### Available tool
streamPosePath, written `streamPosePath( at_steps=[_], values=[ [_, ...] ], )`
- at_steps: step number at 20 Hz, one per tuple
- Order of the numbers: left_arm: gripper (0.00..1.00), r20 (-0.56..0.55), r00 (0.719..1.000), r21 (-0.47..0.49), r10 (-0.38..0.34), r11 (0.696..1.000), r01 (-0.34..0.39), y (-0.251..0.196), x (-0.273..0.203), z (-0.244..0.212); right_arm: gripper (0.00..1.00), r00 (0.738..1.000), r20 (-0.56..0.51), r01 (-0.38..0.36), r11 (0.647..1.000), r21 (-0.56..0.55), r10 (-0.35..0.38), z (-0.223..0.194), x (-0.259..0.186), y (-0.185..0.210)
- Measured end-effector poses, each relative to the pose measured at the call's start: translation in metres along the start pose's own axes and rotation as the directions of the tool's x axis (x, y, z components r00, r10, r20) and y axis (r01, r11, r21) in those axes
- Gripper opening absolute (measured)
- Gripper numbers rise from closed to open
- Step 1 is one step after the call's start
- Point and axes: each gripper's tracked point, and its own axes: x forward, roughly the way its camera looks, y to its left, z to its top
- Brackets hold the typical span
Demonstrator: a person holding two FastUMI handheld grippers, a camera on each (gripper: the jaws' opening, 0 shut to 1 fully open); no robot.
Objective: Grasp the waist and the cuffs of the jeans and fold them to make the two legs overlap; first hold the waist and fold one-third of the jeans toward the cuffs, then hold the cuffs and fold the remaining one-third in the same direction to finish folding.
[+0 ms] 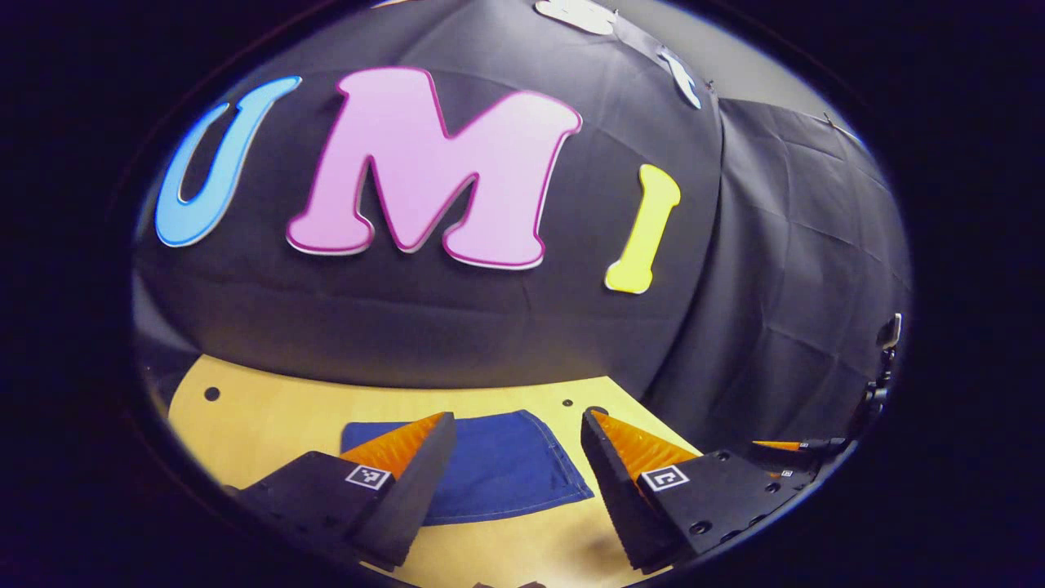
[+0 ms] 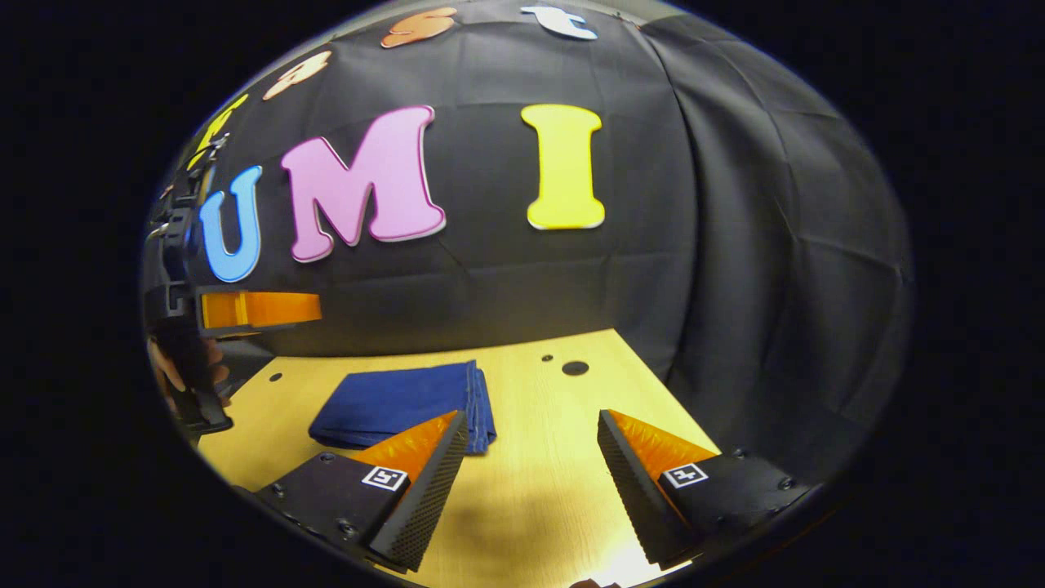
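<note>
Jeans [image 2: 400,402] lie as a compact folded stack on the table [image 2: 539,490], stacked edges facing right; judged: folding done, grippers clear. Left gripper [image 1: 518,457] hovers above the stack, fingers spread, holding nothing. Right gripper [image 2: 531,457] hovers right of it, fingers spread, empty. Next move likely only retreat. Bare tabletop lies right of and nearer than the stack; booth wall [image 2: 735,245] close behind.
</note>
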Motion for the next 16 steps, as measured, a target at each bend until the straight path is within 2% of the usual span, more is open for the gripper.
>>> streamPosePath(
  at_steps=[4,8,11,12,13,16],
  values=[
    [0.96,0.100,0.988,0.050,0.116,0.991,-0.121,0.039,-0.103,0.036,0.96,0.993,0.101,-0.052,0.997,-0.056,0.057,0.057,-0.045,0.045],
    [0.96,0.194,0.963,0.068,0.189,0.976,-0.206,0.062,-0.206,0.057,0.96,0.976,0.178,-0.106,0.987,-0.124,0.127,0.096,-0.099,0.097],
    [0.96,0.228,0.950,0.097,0.214,0.966,-0.241,0.071,-0.251,0.060,0.97,0.961,0.230,-0.118,0.981,-0.155,0.152,0.115,-0.136,0.122],
    [0.96,0.230,0.948,0.086,0.220,0.966,-0.245,0.073,-0.265,0.058,0.98,0.961,0.227,-0.123,0.979,-0.163,0.159,0.115,-0.144,0.130],
    [0.92,0.233,0.945,0.065,0.230,0.966,-0.251,0.075,-0.279,0.058,0.98,0.959,0.229,-0.129,0.976,-0.177,0.168,0.115,-0.151,0.135],
    [0.96,0.235,0.932,0.027,0.277,0.956,-0.291,0.087,-0.309,0.053,0.96,0.952,0.232,-0.152,0.965,-0.214,0.201,0.118,-0.170,0.149]
  ],
)
